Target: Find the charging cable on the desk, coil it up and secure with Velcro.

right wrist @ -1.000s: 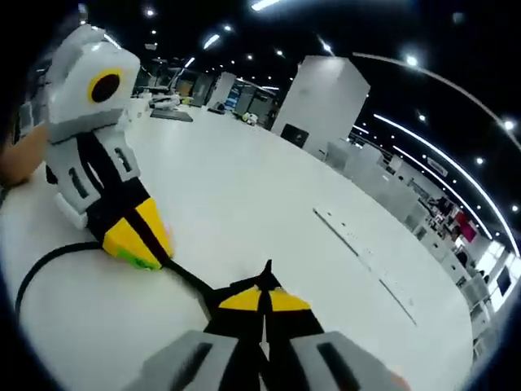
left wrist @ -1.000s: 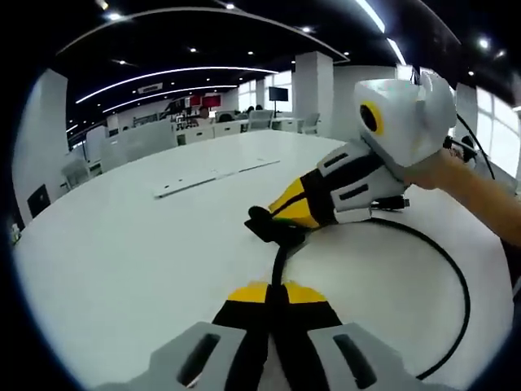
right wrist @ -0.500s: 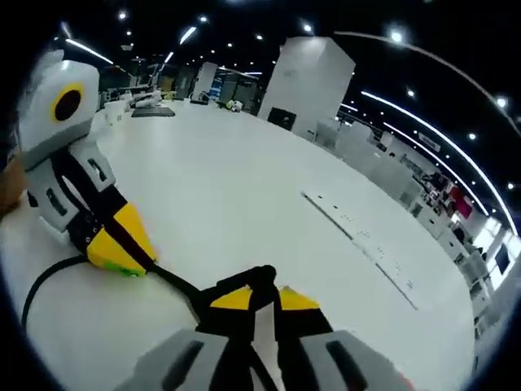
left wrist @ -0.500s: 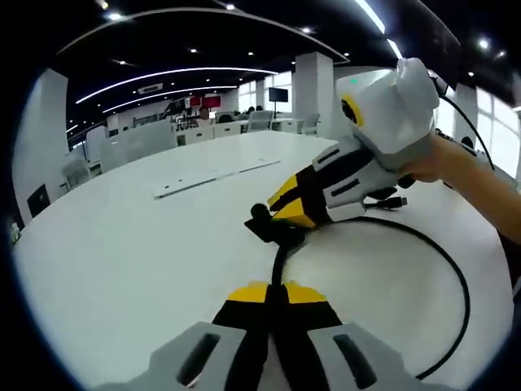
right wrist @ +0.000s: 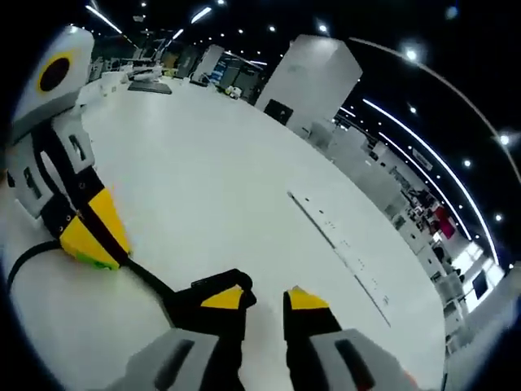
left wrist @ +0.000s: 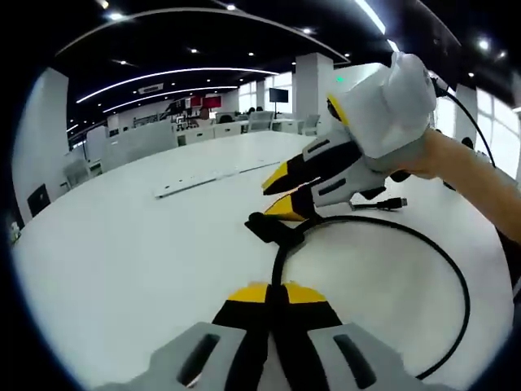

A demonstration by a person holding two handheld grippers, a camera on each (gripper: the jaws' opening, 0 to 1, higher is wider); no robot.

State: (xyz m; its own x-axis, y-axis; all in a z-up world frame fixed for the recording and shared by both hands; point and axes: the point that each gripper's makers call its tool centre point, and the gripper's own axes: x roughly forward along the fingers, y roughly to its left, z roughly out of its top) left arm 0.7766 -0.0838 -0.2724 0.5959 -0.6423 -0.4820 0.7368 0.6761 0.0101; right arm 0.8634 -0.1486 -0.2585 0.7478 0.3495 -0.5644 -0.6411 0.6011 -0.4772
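A black charging cable (left wrist: 458, 285) lies in a wide loop on the white desk (left wrist: 122, 252). My left gripper (left wrist: 274, 289) is shut on the cable near its black Velcro strap (left wrist: 267, 227). The right gripper (left wrist: 276, 197) hovers just over that strap with its jaws apart. The cable's plug (left wrist: 393, 203) rests behind it. In the right gripper view my right gripper (right wrist: 267, 298) stands open, the strap (right wrist: 194, 296) against its left jaw. The left gripper (right wrist: 85, 243) sits at the left, closed on the cable (right wrist: 145, 274).
A long white strip (left wrist: 213, 174) lies flat further out on the desk; it is also the white strip (right wrist: 342, 244) in the right gripper view. A person's forearm (left wrist: 476, 183) reaches in from the right. Office desks and columns stand far behind.
The right gripper has opened, let go of the Velcro strap end, and lifted slightly. The left gripper has stayed shut on the cable.
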